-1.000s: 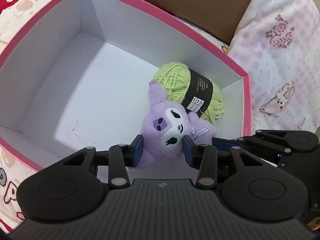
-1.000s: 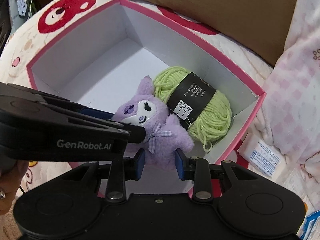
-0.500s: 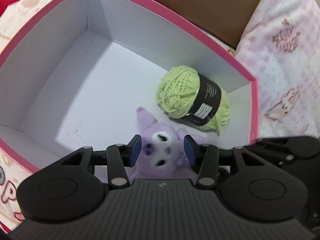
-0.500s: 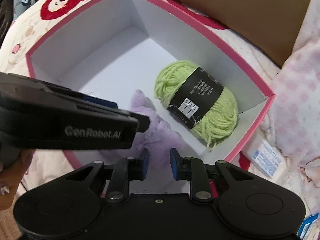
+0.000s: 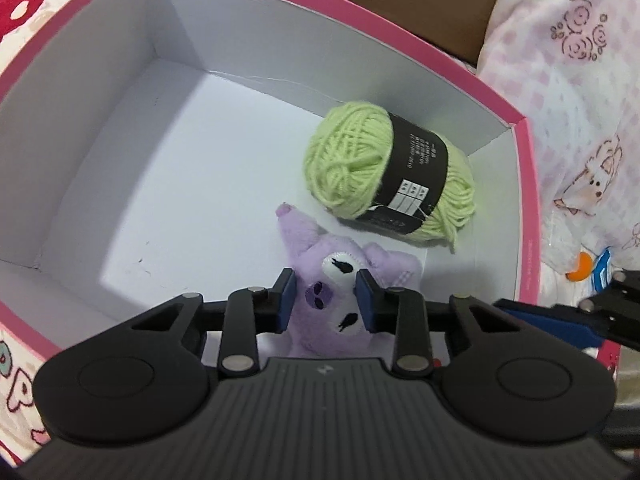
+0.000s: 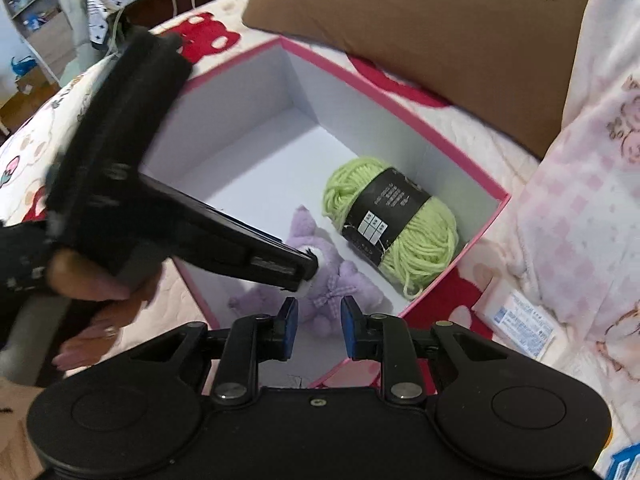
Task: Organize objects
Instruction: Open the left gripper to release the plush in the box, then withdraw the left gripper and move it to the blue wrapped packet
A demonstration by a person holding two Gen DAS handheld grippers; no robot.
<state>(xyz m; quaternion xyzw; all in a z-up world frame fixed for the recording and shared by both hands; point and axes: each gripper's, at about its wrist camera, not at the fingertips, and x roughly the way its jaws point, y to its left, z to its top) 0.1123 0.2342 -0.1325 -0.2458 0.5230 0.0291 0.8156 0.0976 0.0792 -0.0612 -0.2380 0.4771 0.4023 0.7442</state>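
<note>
A purple plush toy (image 5: pixel 336 276) lies on the floor of a pink-rimmed white box (image 5: pixel 360 12), just in front of a green yarn ball (image 5: pixel 384 172) with a black label. My left gripper (image 5: pixel 326 300) points down into the box with its jaws closing, and its blue pads press both sides of the plush's head. From the right wrist view the left gripper (image 6: pixel 308 264) reaches the plush (image 6: pixel 340 284) from the left. My right gripper (image 6: pixel 316 322) hovers above the box's near edge, shut with nothing between its pads. The yarn (image 6: pixel 396 224) sits by the box's right wall.
The box rests on a patterned bedspread (image 6: pixel 208 32). A brown pillow (image 6: pixel 420 20) lies behind it and a pink checked blanket (image 5: pixel 580 100) to its right. A white tissue packet (image 6: pixel 520 320) sits by the box's right corner. A person's hand (image 6: pixel 92 292) holds the left gripper.
My right gripper let go of the plush's body, shut, and pulled up and back out of the box. The left gripper sank a little and narrowed onto the plush's head.
</note>
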